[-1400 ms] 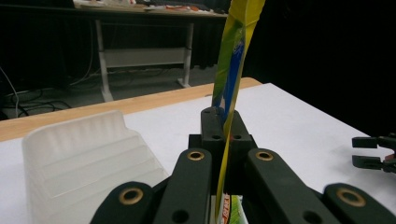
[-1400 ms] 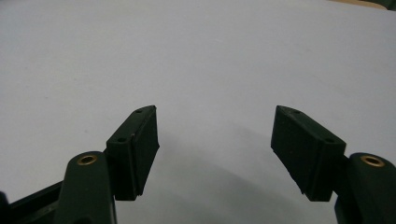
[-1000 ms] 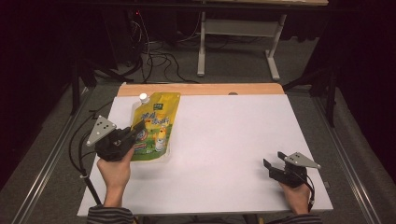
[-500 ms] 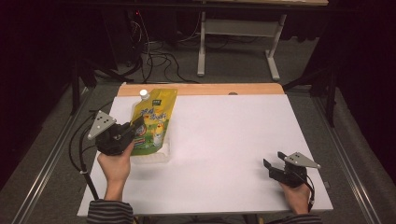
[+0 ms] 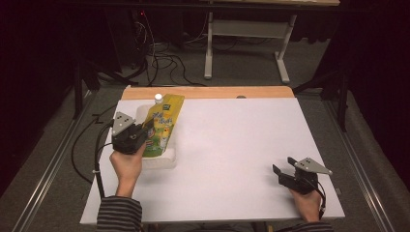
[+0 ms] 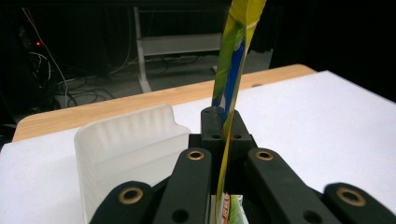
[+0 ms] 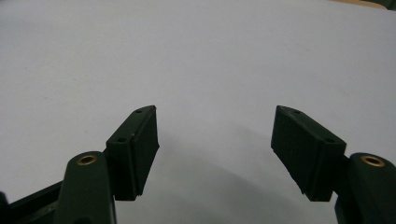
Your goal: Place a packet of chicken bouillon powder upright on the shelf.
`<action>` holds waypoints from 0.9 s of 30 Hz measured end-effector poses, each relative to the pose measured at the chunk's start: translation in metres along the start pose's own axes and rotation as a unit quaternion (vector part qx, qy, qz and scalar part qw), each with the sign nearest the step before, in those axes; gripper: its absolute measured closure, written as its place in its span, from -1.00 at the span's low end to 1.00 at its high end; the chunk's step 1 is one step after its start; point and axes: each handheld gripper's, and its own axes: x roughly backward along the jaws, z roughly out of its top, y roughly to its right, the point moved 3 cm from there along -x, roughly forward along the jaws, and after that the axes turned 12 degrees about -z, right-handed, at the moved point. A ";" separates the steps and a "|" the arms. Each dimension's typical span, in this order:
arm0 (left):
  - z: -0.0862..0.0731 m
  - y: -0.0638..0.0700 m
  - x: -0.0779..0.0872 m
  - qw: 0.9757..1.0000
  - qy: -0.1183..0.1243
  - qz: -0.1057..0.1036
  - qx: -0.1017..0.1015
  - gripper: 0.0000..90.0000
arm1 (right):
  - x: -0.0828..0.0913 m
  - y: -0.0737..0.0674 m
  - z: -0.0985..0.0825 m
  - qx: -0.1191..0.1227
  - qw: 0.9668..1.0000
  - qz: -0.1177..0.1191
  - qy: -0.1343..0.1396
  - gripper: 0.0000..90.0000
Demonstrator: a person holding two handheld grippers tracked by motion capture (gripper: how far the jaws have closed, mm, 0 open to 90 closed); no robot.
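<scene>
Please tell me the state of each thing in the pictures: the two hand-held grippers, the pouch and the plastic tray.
Left hand-held gripper: shut on the yellow pouch.
Right hand-held gripper: open, holding nothing, over bare table.
Yellow pouch: white cap on, pinched edge-on between the jaws, above the tray.
Clear plastic tray: standing on the white table, beside the left jaws.

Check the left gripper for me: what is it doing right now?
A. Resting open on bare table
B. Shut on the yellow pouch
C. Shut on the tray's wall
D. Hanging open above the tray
B: in the left gripper view the left gripper has its jaws shut on the thin edge of the pouch, with the tray beside them, ungripped.
</scene>
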 end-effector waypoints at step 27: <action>-0.016 -0.014 -0.018 0.996 -0.082 0.001 0.024 0.94 | -0.001 -0.002 0.000 0.006 1.000 0.000 -0.007 -0.28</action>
